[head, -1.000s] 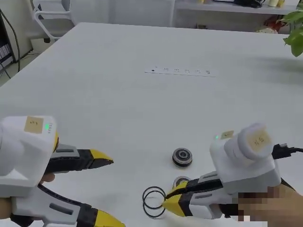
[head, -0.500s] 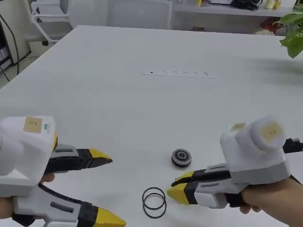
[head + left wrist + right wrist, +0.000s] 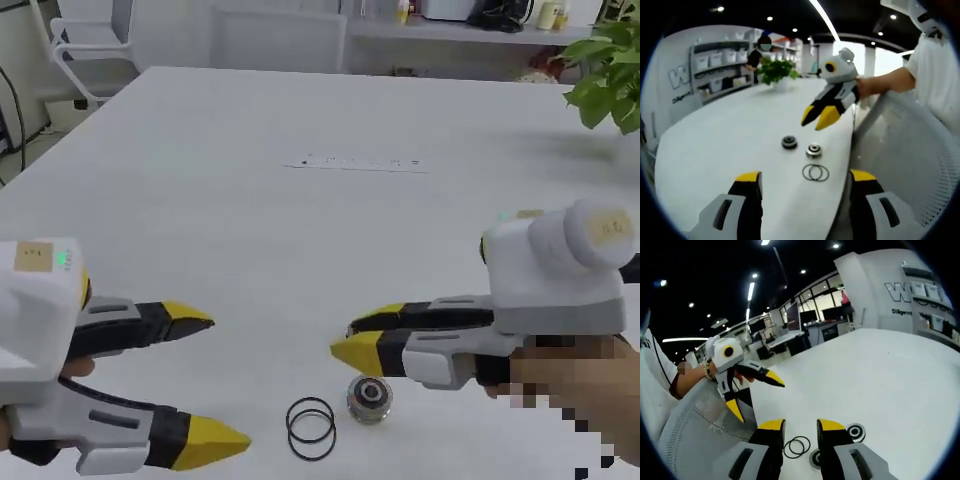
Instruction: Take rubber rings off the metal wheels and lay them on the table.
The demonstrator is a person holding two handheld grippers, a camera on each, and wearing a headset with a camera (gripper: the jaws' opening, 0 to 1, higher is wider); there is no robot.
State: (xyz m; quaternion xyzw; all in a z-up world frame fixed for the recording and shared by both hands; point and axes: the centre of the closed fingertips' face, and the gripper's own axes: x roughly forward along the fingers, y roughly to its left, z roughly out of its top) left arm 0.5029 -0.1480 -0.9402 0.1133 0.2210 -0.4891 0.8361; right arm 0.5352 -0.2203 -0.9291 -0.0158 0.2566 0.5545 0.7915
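Left gripper [image 3: 205, 380] over the white table [image 3: 300, 230], jaws wide apart and empty, two black rubber rings [image 3: 311, 428] lying overlapped on it, metal wheel [image 3: 369, 397] just beside them, right gripper [image 3: 350, 340] above, jaws narrowly parted, gripping nothing.

We are counting two rubber rings [image 3: 311, 428], overlapping, at the lower centre of the head view. We are also counting two of the other kind, mid-frame in the left gripper view: a dark metal wheel [image 3: 789, 142] and a shiny metal wheel [image 3: 813, 150].
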